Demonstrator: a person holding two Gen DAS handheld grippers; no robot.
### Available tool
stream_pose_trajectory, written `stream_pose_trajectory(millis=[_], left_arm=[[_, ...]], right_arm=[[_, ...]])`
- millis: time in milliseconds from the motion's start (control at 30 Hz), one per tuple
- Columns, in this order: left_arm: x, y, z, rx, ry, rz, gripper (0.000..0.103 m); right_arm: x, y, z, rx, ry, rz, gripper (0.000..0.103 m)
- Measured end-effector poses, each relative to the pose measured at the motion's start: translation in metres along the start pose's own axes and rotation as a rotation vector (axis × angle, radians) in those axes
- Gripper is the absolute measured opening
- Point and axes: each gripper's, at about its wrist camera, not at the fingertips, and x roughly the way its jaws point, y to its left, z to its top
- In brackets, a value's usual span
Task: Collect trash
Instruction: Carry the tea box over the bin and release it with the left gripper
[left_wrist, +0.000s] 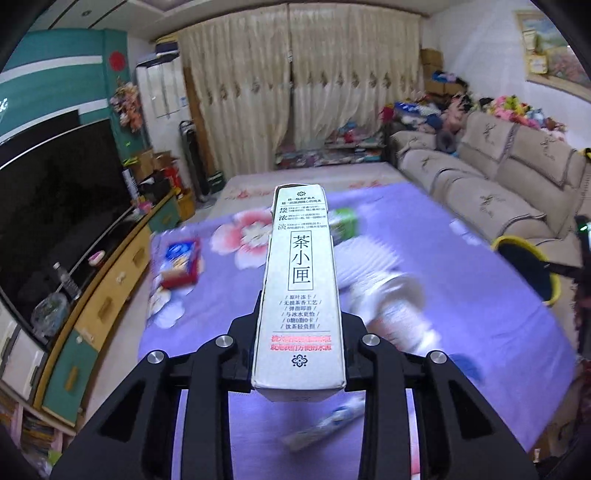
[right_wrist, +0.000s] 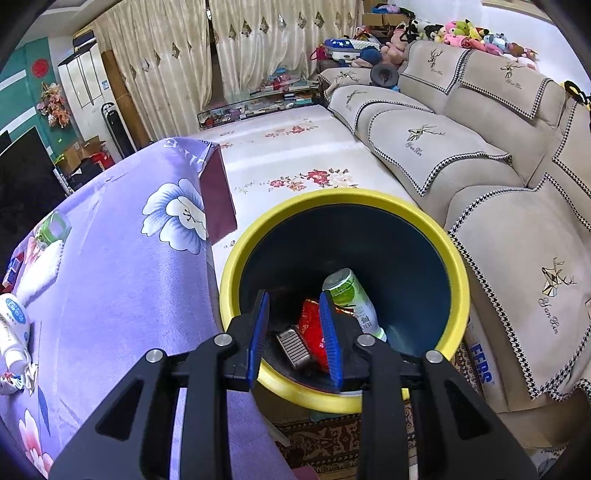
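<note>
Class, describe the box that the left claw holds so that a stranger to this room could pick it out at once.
Start at the purple flowered cloth in front of the sofa. Above it the left claw grips a long, narrow box, lying lengthwise along the claw. Unlike the red and blue box and the green box on the cloth, it is pale grey, with black Chinese print and red lines.

The long grey-white cardboard tea box (left_wrist: 300, 291) has black characters plus a line of red print near its base. Under it, the purple fleece cloth with pink and white-blue flowers (right_wrist: 122, 258). Right beside that cloth, the round bin (right_wrist: 458, 273) is yellow-rimmed and dark blue inside, with a green-and-white bottle (right_wrist: 351, 295) and a shiny red wrapper (right_wrist: 314, 325) in it.
</note>
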Motion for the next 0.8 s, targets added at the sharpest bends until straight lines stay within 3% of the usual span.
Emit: stream_pose_trajectory(millis=[200,400,500,667,800], left_arm=[[-0.008,-0.069,0.023,0.085,-0.024,-0.169,0.030],[0.017,-0.163,0.045,0.186,0.001,-0.370,0.030],[0.036,-0.213,0.055,0.228,0.032,-0.455,0.030],[0.075,-0.286,0.065,0.274,0.093,-0.534,0.030],[0.105,-0.333,0.070,0.306,0.130,-0.554,0.030]], right_arm=[[-0.020,-0.017,-0.003,0.011,-0.036,-0.002,0.027],[-0.044,-0.044,-0.005,0.038,-0.084,-0.028,0.027],[-0.055,-0.065,-0.008,0.074,-0.108,-0.049,0.032],[-0.064,-0.097,-0.013,0.130,-0.123,-0.071,0.033],[-0.062,-0.117,-0.017,0.169,-0.122,-0.080,0.033]])
